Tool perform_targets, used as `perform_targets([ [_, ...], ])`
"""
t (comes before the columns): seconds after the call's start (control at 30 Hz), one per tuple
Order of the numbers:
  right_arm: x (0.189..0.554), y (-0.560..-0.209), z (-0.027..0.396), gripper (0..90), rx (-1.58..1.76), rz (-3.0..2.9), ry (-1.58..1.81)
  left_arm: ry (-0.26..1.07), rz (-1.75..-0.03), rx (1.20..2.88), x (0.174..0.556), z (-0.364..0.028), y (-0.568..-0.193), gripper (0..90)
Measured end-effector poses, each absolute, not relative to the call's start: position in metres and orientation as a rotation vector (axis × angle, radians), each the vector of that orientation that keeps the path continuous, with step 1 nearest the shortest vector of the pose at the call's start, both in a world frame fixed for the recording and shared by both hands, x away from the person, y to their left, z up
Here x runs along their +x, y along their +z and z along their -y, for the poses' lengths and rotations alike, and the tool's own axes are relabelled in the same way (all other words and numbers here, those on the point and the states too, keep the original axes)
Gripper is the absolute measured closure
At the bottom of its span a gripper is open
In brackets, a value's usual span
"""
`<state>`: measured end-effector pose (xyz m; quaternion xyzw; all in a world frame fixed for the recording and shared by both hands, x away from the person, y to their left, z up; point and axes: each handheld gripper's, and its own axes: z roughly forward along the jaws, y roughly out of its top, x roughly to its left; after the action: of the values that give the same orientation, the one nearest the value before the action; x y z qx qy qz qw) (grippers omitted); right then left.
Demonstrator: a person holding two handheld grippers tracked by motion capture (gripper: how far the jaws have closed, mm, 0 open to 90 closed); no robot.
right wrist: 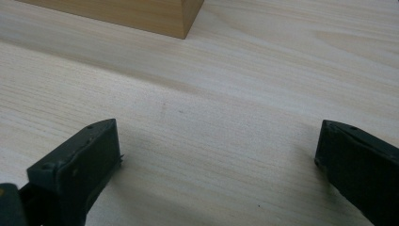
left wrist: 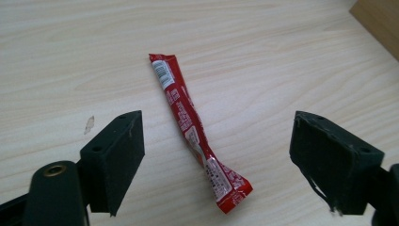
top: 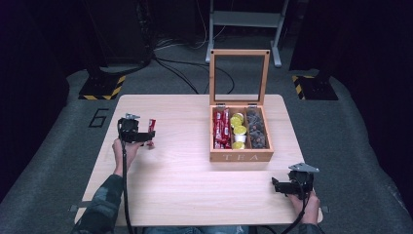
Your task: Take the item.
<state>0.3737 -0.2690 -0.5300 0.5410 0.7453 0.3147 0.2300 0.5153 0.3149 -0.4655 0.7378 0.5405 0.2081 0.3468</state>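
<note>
Wooden table (left wrist: 282, 42); red sachet (left wrist: 195, 132) partly hidden beside left gripper (top: 146, 138).

Table (left wrist: 263, 42): pale wood, smooth matt, fine grain. Sachet (left wrist: 195, 129) on table: glossy red foil-like wrapper, crinkled. Left gripper (left wrist: 216, 155) pads above table: matt black, rough-edged. Tea box (top: 241, 157) on table: light wood, satin; lid pane clear.

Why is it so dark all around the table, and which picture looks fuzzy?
High view: light falls on the table, the room behind stays black. Left gripper view: the red packet is sharp, softly shadowed. Right gripper view: the black jaws look blurry.
</note>
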Motion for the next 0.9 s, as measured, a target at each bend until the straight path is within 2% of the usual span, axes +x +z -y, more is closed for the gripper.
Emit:
perform_targets([
  [0.47,0.374,-0.530,0.269,0.0,1.489,-2.049,0.865,0.585,-1.311,1.916,0.472,-0.322,-0.446,14.0],
  [0.9,0.374,-0.530,0.269,0.0,1.491,-2.045,0.863,0.620,-1.283,1.890,0.426,-0.337,-0.446,8.9],
])
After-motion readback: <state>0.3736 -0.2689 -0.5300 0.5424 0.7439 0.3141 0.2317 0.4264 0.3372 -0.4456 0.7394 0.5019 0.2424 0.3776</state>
